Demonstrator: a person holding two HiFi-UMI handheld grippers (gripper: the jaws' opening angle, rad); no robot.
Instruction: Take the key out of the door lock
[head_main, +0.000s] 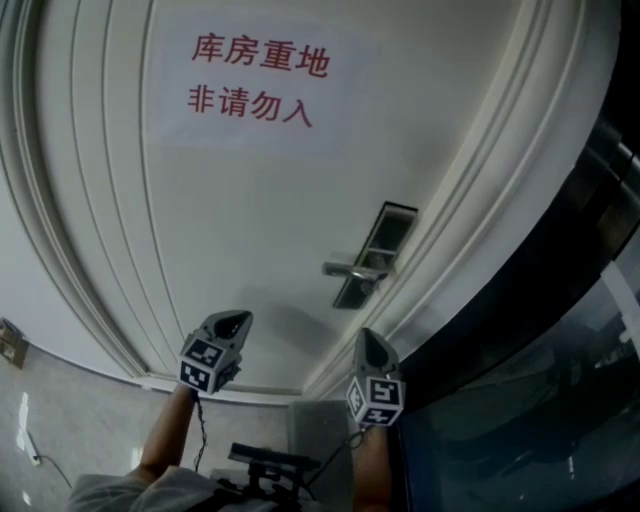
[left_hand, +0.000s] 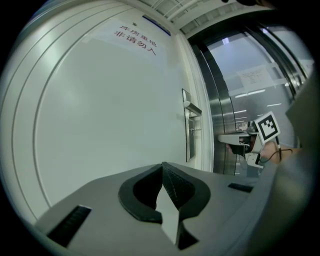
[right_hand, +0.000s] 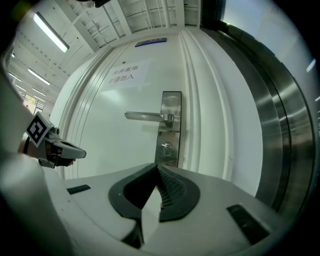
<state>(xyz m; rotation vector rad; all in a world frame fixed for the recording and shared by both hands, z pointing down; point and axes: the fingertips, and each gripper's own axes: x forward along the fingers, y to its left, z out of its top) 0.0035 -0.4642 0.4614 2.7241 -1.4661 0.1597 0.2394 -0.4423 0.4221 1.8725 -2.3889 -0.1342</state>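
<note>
My left tool (left_hand: 162, 169): clenched on nothing, hanging well short of the door (head_main: 250, 220).
My right tool (right_hand: 157, 170): clenched too, empty, aimed at the lock plate (right_hand: 171, 102), not touching it.
Key (right_hand: 166, 146): sitting in the lock, below the lever handle (right_hand: 145, 116).
Sign (head_main: 255, 85): paper with red characters, high on the door.

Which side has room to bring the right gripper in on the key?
Bare door panel lies left of the key, below the handle, up to the left gripper. Right of the plate, the frame crowds close.
</note>
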